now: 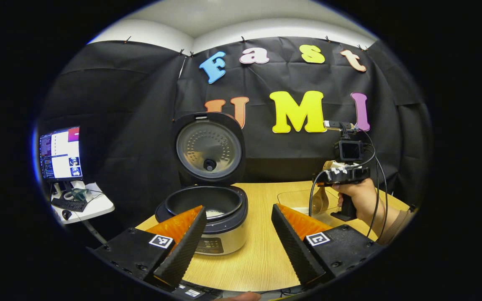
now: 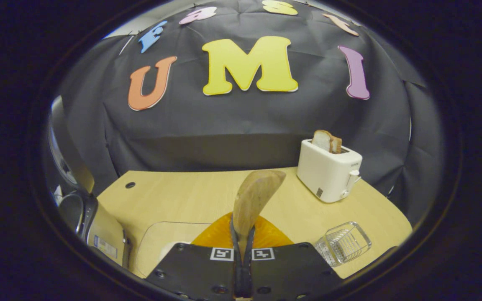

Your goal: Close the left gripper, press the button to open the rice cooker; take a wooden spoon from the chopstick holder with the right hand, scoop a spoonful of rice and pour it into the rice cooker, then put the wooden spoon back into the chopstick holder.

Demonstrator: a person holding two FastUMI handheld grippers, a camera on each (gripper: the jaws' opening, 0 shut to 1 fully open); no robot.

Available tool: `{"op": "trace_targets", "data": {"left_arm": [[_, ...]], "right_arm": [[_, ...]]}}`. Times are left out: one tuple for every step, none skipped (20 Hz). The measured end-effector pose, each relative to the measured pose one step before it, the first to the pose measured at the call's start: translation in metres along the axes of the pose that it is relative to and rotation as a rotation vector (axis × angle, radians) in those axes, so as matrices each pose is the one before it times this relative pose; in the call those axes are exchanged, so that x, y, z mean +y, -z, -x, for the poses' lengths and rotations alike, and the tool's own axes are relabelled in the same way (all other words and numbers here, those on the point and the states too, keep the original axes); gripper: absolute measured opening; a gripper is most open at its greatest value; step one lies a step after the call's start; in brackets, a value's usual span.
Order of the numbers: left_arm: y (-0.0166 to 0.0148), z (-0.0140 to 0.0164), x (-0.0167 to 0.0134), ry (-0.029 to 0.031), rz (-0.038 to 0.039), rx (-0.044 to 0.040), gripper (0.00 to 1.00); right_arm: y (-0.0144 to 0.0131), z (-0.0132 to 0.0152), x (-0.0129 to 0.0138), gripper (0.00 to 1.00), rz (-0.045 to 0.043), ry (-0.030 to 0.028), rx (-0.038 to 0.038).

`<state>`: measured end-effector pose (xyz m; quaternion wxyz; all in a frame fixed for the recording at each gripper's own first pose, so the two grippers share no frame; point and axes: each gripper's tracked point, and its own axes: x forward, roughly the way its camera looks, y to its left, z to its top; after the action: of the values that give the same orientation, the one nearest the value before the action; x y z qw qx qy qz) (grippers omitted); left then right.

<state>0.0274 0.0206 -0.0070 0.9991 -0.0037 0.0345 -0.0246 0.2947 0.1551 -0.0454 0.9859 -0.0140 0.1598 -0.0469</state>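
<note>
Rice cooker point(image 1: 207, 209) stands lid-up at ten o'clock on the worktop point(image 1: 257, 251), white rice in its pot. Left gripper point(image 1: 239, 234) fingers spread wide, holding nothing. Right gripper point(image 2: 243, 246) fingers pinch the wooden spoon point(image 2: 253, 200); chopstick holder point(image 2: 343, 242) at four o'clock, toaster point(image 2: 329, 173) beyond.

No legible text; the rice cooker point(image 1: 207, 209) panel seems blurred.
</note>
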Motion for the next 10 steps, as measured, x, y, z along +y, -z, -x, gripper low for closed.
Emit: {"op": "trace_targets", "data": {"left_arm": [[0.00074, -0.0009, 0.00348, -0.00615, 0.00528, 0.00189, 0.99], [-0.00007, 0.00038, 0.00247, -0.00542, 0.00325, 0.00064, 0.96], [-0.00012, -0.00067, 0.0021, -0.00241, 0.00155, 0.00179, 0.99], [0.00135, -0.00023, 0.00044, 0.00101, 0.0016, 0.00219, 0.99], [0.00032, -0.00109, 0.00203, -0.00238, 0.00535, -0.00081, 0.96], [-0.00026, 0.0, 0.00217, -0.00533, 0.00909, 0.00072, 0.99], [0.00066, -0.00031, 0.00152, -0.00307, 0.00451, 0.00233, 0.99], [-0.00165, 0.0, 0.0014, -0.00097, -0.00067, -0.00389, 0.99], [0.00005, -0.00038, 0.00153, -0.00131, 0.00075, -0.00092, 0.99], [0.00069, 0.00013, 0.00042, -0.00036, 0.00228, 0.00246, 0.99]], "right_arm": [[-0.00401, 0.00092, -0.00106, 0.01, 0.01774, 0.02093, -0.02585], [-0.00198, -0.00142, -0.00174, 0.01, 0.02239, 0.02803, -0.02738], [-0.00176, -0.00104, -0.00099, 0.01, 0.02752, 0.02663, -0.02043], [0.00129, -0.00231, 0.00299, 0.01, 0.03317, 0.01449, -0.01231], [0.00223, -0.00233, 0.00323, 0.01, 0.0253, 0.00923, 0.00011], [0.00615, -0.00164, 0.00254, 0.01, 0.00881, 0.00258, 0.00846], [0.00398, -0.00028, 0.0041, 0.01, -0.00778, -0.00734, 0.01047], [0.00059, -0.00019, 0.00433, 0.01, -0.00771, -0.00674, -0.0029], [-0.00023, 0.00083, 0.0037, 0.01, -0.00688, -0.00737, -0.00043], [0.00101, 0.00129, 0.00559, 0.01, -0.01141, -0.01686, 0.00463]]}}
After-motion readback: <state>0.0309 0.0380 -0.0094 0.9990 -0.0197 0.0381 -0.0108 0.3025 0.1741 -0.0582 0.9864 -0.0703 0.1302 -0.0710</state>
